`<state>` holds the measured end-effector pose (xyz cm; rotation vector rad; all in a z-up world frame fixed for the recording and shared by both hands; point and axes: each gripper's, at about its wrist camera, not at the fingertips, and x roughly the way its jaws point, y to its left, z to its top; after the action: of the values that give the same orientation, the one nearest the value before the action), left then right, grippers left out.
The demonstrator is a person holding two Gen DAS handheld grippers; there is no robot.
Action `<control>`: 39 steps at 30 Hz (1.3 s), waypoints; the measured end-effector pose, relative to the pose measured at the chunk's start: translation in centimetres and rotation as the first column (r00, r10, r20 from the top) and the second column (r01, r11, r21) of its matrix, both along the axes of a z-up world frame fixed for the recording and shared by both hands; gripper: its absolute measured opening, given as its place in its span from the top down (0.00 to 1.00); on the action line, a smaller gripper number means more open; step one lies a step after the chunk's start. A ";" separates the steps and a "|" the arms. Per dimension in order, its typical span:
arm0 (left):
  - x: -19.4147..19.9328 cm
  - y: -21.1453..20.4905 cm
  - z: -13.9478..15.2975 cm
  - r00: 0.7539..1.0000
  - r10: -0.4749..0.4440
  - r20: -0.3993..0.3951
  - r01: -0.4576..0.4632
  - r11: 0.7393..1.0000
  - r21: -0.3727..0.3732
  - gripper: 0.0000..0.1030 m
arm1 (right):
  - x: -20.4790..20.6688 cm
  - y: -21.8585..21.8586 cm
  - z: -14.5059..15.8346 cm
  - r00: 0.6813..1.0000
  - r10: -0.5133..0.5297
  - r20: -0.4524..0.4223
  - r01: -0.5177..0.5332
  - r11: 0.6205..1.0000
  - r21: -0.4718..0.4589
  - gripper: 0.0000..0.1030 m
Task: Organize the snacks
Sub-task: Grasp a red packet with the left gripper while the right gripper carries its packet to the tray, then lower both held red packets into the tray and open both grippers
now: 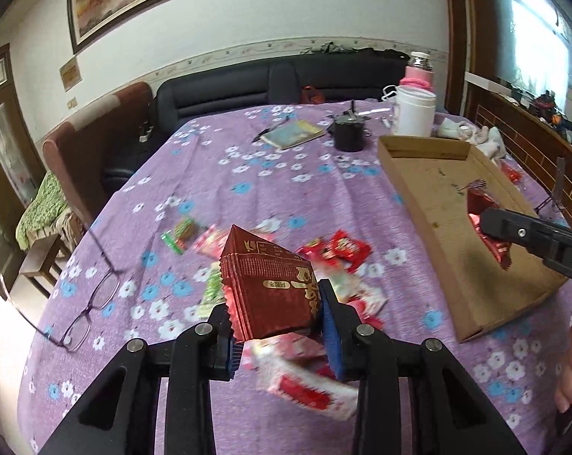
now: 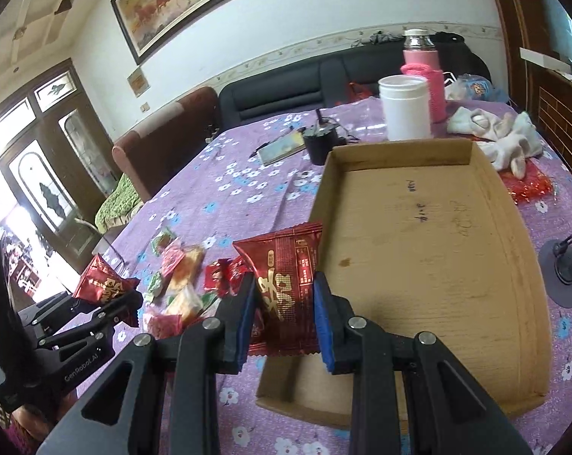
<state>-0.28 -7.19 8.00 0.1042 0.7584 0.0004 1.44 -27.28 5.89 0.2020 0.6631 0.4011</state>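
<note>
My left gripper point(image 1: 276, 303) is shut on a dark red snack packet point(image 1: 271, 284), held above the loose snacks point(image 1: 339, 252) on the purple flowered tablecloth. In the right wrist view, this left gripper point(image 2: 123, 303) and its packet point(image 2: 100, 284) sit at lower left, beside the snack pile point(image 2: 179, 280). My right gripper point(image 2: 284, 288) is shut on another red packet point(image 2: 286, 284), held upright over the near left edge of the cardboard tray point(image 2: 418, 227). The left wrist view shows the right gripper point(image 1: 513, 233) over the tray point(image 1: 430, 197), its packet point(image 1: 491, 239) partly hidden.
Glasses point(image 1: 92, 303) lie at the table's left edge. At the far end stand a notebook point(image 1: 293, 134), a black cup point(image 1: 348, 134), a white jar point(image 2: 403, 108) and a pink bottle point(image 2: 424, 76). White cloth point(image 2: 506, 140) and a stand's base point(image 2: 566, 265) lie right of the tray.
</note>
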 end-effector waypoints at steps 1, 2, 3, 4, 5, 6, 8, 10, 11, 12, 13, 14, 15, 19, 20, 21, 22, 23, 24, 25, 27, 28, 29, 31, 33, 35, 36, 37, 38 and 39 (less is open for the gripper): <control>0.1 -0.3 0.1 1.000 -0.005 0.001 0.005 1.000 0.001 0.64 | 0.0 -0.3 0.1 1.000 -0.008 0.001 0.008 1.000 0.002 0.73; 0.4 -0.9 0.2 1.000 -0.016 0.002 0.016 1.000 0.001 0.64 | 0.0 -0.6 0.1 1.000 -0.017 0.001 0.017 1.000 0.005 0.73; 0.5 -1.4 0.3 1.000 -0.022 0.002 0.022 1.000 0.000 0.64 | 0.0 -0.9 0.1 1.000 -0.025 0.001 0.025 1.000 0.010 0.73; 0.7 -1.9 0.4 1.000 -0.029 0.002 0.029 1.000 -0.002 0.64 | 0.1 -1.4 0.2 0.999 -0.034 -0.001 0.035 0.999 0.020 0.73; 1.0 -2.7 0.5 0.999 -0.042 -0.002 0.042 0.999 -0.005 0.64 | 0.2 -1.8 0.2 0.999 -0.042 -0.003 0.042 0.999 0.027 0.73; 1.3 -3.3 0.5 0.999 -0.052 -0.005 0.052 0.999 -0.007 0.64 | 0.2 -2.2 0.3 0.999 -0.051 -0.004 0.051 0.998 0.032 0.73; 1.8 -4.6 0.7 0.997 -0.071 -0.008 0.071 0.997 -0.013 0.64 | 0.5 -3.6 0.4 0.996 -0.084 -0.005 0.084 0.996 0.042 0.73; 2.6 -6.2 0.9 0.995 -0.098 -0.017 0.098 0.995 -0.029 0.64 | 0.8 -5.0 0.5 0.992 -0.124 -0.005 0.124 0.991 0.045 0.73; 2.9 -7.0 0.9 0.993 -0.114 -0.021 0.113 0.993 -0.038 0.64 | 1.0 -5.7 0.4 0.989 -0.147 -0.007 0.147 0.988 0.045 0.73; 3.2 -8.1 0.9 0.991 -0.131 -0.024 0.130 0.990 -0.047 0.64 | 1.1 -6.3 0.4 0.986 -0.166 -0.011 0.166 0.985 0.046 0.73; 3.6 -9.3 0.9 0.989 -0.148 -0.031 0.146 0.988 -0.056 0.64 | 1.4 -7.3 0.2 0.981 -0.192 -0.024 0.193 0.980 0.052 0.73; 3.9 -10.0 0.8 0.987 -0.159 -0.037 0.157 0.986 -0.065 0.65 | 1.6 -7.8 -0.1 0.978 -0.206 -0.036 0.207 0.976 0.059 0.73; 4.3 -11.2 0.6 0.983 -0.176 -0.049 0.172 0.982 -0.080 0.65 | 1.8 -8.4 -0.3 0.975 -0.218 -0.051 0.221 0.973 0.066 0.73; 5.4 -15.1 -0.6 0.969 -0.231 -0.084 0.222 0.970 -0.103 0.65 | 2.7 -10.0 -1.6 0.957 -0.270 -0.108 0.277 0.959 0.057 0.73; 5.6 -16.2 -1.1 0.965 -0.245 -0.090 0.236 0.967 -0.095 0.65 | 2.9 -10.1 -1.9 0.954 -0.276 -0.119 0.283 0.958 0.050 0.73; 5.6 -16.7 -1.4 0.963 -0.253 -0.094 0.245 0.965 -0.090 0.65 | 3.1 -10.1 -2.1 0.951 -0.282 -0.130 0.289 0.957 0.040 0.73; 5.5 -17.0 -1.9 0.961 -0.260 -0.099 0.253 0.964 -0.083 0.65 | 3.3 -10.0 -2.4 0.947 -0.289 -0.143 0.295 0.955 0.024 0.73; 5.5 -17.3 -2.4 0.958 -0.266 -0.103 0.259 0.963 -0.075 0.65 | 3.5 -9.9 -2.7 0.945 -0.290 -0.153 0.295 0.955 0.011 0.73; 5.5 -17.5 -2.9 0.957 -0.271 -0.108 0.265 0.962 -0.067 0.65 | 3.6 -9.8 -2.9 0.944 -0.289 -0.158 0.294 0.956 0.005 0.73; 5.6 -17.5 -3.3 0.956 -0.271 -0.113 0.265 0.962 -0.063 0.65 | 3.8 -9.6 -3.1 0.943 -0.290 -0.164 0.292 0.956 -0.007 0.73; 5.8 -17.2 -4.1 0.953 -0.271 -0.131 0.265 0.962 -0.067 0.65 | 3.9 -9.2 -3.4 0.942 -0.291 -0.166 0.289 0.957 -0.034 0.73; 5.9 -17.1 -4.3 0.954 -0.269 -0.132 0.262 0.963 -0.068 0.65 | 4.0 -9.0 -3.6 0.942 -0.291 -0.170 0.287 0.957 -0.047 0.73; 6.0 -16.9 -4.3 0.956 -0.264 -0.130 0.257 0.964 -0.068 0.65 | 4.2 -8.8 -3.7 0.941 -0.290 -0.174 0.284 0.957 -0.056 0.73; 6.1 -16.7 -4.6 0.957 -0.261 -0.127 0.254 0.965 -0.070 0.65 | 4.4 -8.6 -4.1 0.940 -0.288 -0.180 0.280 0.957 -0.069 0.73; 6.2 -16.7 -5.0 0.955 -0.264 -0.134 0.257 0.964 -0.067 0.65 | 4.5 -8.5 -4.4 0.939 -0.290 -0.185 0.279 0.957 -0.081 0.73; 6.1 -16.8 -5.3 0.954 -0.266 -0.136 0.259 0.964 -0.066 0.65 | 4.6 -8.3 -4.5 0.939 -0.289 -0.189 0.276 0.957 -0.089 0.73; 6.0 -16.9 -5.3 0.953 -0.270 -0.136 0.263 0.963 -0.065 0.65 | 4.7 -8.2 -4.6 0.938 -0.288 -0.191 0.275 0.957 -0.093 0.73; 6.0 -17.0 -5.4 0.953 -0.272 -0.134 0.266 0.962 -0.062 0.65 | 4.8 -8.1 -4.8 0.938 -0.289 -0.193 0.274 0.957 -0.100 0.73; 5.9 -17.0 -5.4 0.953 -0.274 -0.131 0.268 0.962 -0.058 0.64 | 4.8 -8.0 -4.9 0.937 -0.289 -0.195 0.272 0.956 -0.107 0.73; 5.8 -17.1 -5.4 0.953 -0.275 -0.128 0.270 0.961 -0.053 0.64 | 4.8 -7.8 -4.9 0.938 -0.288 -0.191 0.270 0.956 -0.113 0.73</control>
<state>5.55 -24.31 2.58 0.1765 0.8734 -0.2856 6.29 -35.09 0.95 0.2554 0.8408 0.0777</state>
